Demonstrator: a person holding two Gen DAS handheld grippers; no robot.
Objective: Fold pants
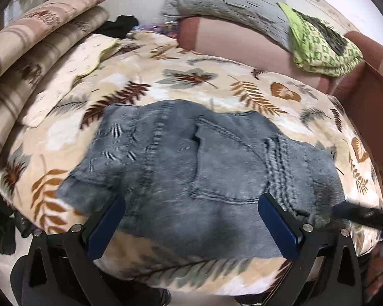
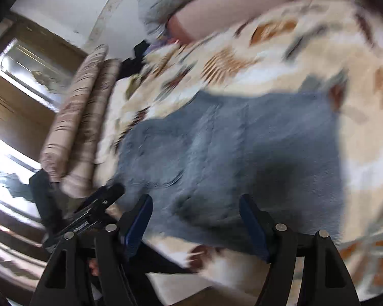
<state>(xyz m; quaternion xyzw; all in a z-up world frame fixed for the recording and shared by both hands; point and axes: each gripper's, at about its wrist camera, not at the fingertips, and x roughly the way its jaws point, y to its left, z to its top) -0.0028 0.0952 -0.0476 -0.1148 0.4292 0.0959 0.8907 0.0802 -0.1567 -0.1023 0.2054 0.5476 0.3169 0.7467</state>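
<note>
Grey-blue jeans (image 1: pixel 191 168) lie folded in a compact stack on a leaf-print blanket (image 1: pixel 217 84), back pocket facing up. My left gripper (image 1: pixel 191 227) is open and empty, its blue pads above the near edge of the jeans. The right gripper shows at the right edge of the left wrist view (image 1: pixel 365 214) as a dark blur by the jeans' right corner. In the blurred right wrist view the jeans (image 2: pixel 242 153) fill the middle, and my right gripper (image 2: pixel 196 224) is open and empty over their near edge. The left gripper (image 2: pixel 97 209) appears at its lower left.
Two striped cushions (image 1: pixel 38 51) are stacked at the left. A grey pillow (image 1: pixel 229 2) and a green patterned cloth (image 1: pixel 321 48) lie on a brown-pink sofa back (image 1: pixel 237 43) beyond the blanket. A dark garment (image 1: pixel 120 25) lies at the back left.
</note>
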